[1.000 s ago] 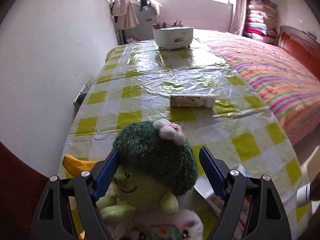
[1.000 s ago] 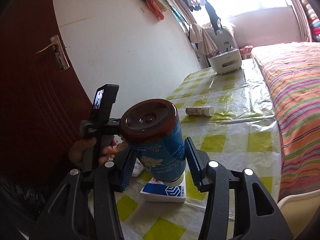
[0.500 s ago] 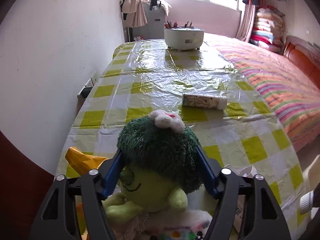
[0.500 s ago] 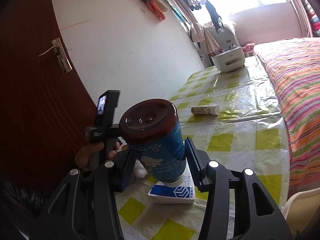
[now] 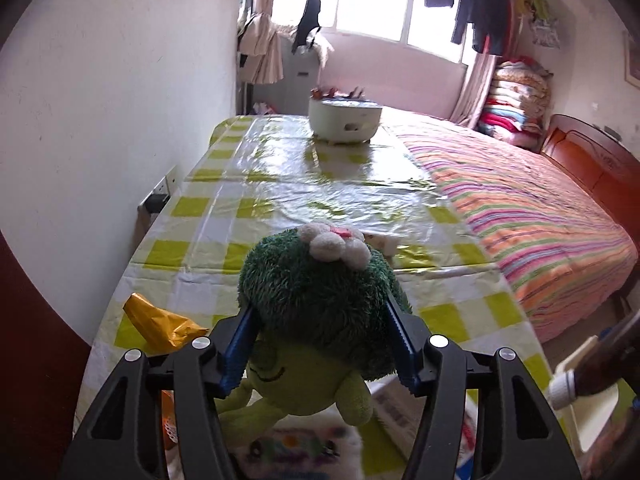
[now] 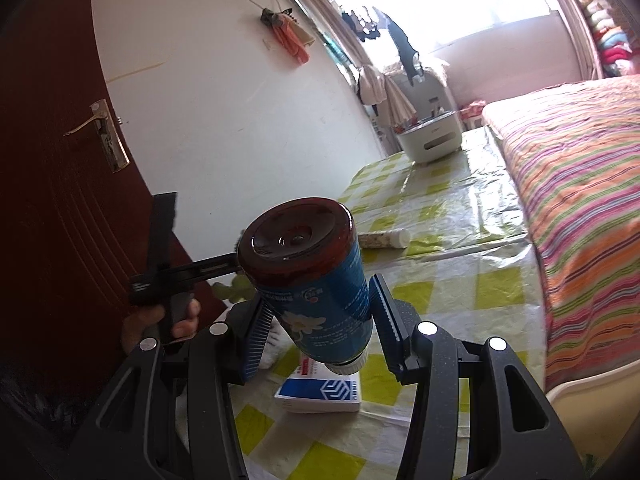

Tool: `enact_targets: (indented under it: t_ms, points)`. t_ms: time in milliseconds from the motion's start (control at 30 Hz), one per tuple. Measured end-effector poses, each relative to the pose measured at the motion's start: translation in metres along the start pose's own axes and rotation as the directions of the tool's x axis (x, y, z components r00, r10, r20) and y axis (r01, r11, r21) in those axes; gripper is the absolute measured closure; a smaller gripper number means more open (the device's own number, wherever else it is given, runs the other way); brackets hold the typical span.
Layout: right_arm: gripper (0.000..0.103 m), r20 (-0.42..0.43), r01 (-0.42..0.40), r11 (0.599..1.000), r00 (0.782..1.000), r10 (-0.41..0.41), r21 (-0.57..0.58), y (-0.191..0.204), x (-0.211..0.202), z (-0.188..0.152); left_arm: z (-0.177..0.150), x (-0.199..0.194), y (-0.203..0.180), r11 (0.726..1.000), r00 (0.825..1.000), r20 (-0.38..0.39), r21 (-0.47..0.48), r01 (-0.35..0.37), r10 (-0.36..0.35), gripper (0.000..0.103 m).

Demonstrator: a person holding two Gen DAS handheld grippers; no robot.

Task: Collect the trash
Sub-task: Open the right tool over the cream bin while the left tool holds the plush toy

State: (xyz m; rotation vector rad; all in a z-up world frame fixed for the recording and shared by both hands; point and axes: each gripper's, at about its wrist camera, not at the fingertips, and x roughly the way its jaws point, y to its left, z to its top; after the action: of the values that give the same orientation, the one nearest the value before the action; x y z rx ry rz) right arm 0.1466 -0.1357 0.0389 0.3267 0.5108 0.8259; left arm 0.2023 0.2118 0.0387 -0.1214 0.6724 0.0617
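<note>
The left gripper has just been closing and now squeezes the plush toy near the table front edge. The right gripper is clamped on the brown bottle, tilted, so it might slip out. The far tabletop has lots of room.

Mid tablecloth lies open (white basket blocks the far end; wall leftward).

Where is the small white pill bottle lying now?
In the right wrist view, the small white pill bottle lies on its side on the yellow-checked tablecloth, beyond the held brown bottle with a blue label.
</note>
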Motion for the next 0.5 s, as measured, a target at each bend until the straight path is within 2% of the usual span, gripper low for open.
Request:
enact_targets:
  t_ms: [200,500]
  points:
    - [0.056,0.049,0.050,0.998,0.997,-0.051,0.025,-0.012,-0.018,0.002,-0.002,-0.024,-0.033,0.998,0.998,0.039,0.031,0.057,-0.058,0.046]
    - [0.056,0.128,0.146,0.985,0.979,-0.158,0.096,-0.031,-0.055,-0.007,-0.009,-0.044,-0.100,0.975,0.978,0.048,0.108,0.196,-0.202,0.045]
